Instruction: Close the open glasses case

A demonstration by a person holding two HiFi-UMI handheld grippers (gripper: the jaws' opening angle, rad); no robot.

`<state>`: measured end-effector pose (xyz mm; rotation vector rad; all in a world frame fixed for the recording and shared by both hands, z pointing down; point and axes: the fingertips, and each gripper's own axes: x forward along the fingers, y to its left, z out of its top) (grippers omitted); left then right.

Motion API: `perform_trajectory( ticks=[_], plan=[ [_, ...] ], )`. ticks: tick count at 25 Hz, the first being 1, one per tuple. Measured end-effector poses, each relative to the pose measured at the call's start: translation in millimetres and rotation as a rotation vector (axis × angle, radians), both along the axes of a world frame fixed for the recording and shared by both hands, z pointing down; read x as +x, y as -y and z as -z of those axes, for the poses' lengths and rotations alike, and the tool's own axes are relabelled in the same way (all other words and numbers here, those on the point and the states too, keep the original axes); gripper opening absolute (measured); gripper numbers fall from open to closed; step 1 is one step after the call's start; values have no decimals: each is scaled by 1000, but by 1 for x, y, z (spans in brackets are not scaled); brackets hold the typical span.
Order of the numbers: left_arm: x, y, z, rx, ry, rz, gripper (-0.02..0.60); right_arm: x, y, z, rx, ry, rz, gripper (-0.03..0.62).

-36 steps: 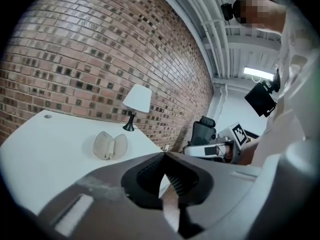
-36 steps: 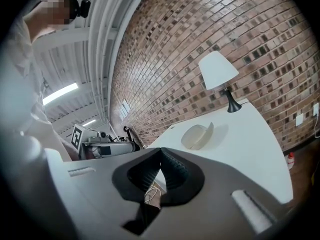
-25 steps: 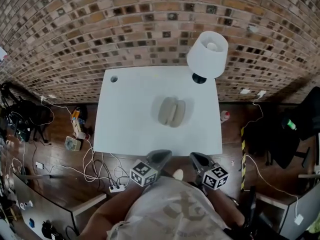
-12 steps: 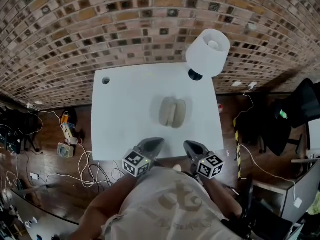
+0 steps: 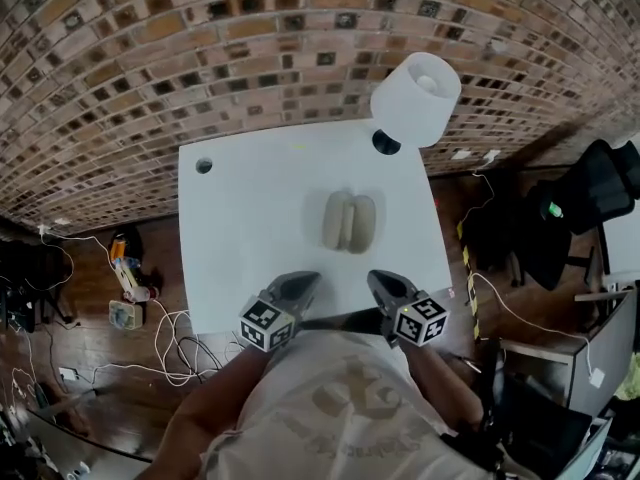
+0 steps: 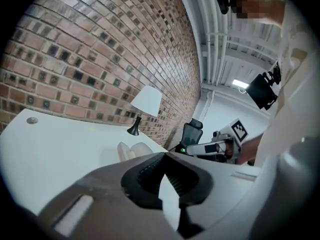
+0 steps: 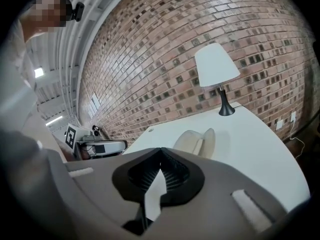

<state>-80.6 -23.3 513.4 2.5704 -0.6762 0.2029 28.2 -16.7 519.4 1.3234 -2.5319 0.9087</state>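
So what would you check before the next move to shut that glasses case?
1. Glasses case lies open, both halves showing: ok.
2. Space around it on the table is free, and the lamp stands apart at the far corner: ok.
3. Left gripper is empty, its fingers together with nothing between them: ok.
4. Right gripper is empty, its fingers together in the same way: ok.
5. Grippers close enough to touch the case: not ok, both sit at the table's near edge, apart from it.
6. Nothing inside the case to block the lid: cannot tell.
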Motion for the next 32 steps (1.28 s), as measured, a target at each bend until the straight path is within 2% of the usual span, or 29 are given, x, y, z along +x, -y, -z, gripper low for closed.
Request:
perform_trajectory(
  ticks=[8,13,17,22,32],
  plan=[
    [-12,10,1,0,-20,7,5,-10,4,6,14,-25,-14,8],
    [-9,13,-5,-1,2,2,5,-8,11,-8,-8,-28,-15,8],
    [-11,21,-12,-11,11,28,5,-10,22,-19,-32,-16,3,8],
    [-3,39,-16,-27,15,67,5,-2,43,-18,-16,13,42,8],
    [16,54,-34,-85,27,64,5,44,84,-49,-105,-22,-74,8]
  ],
)
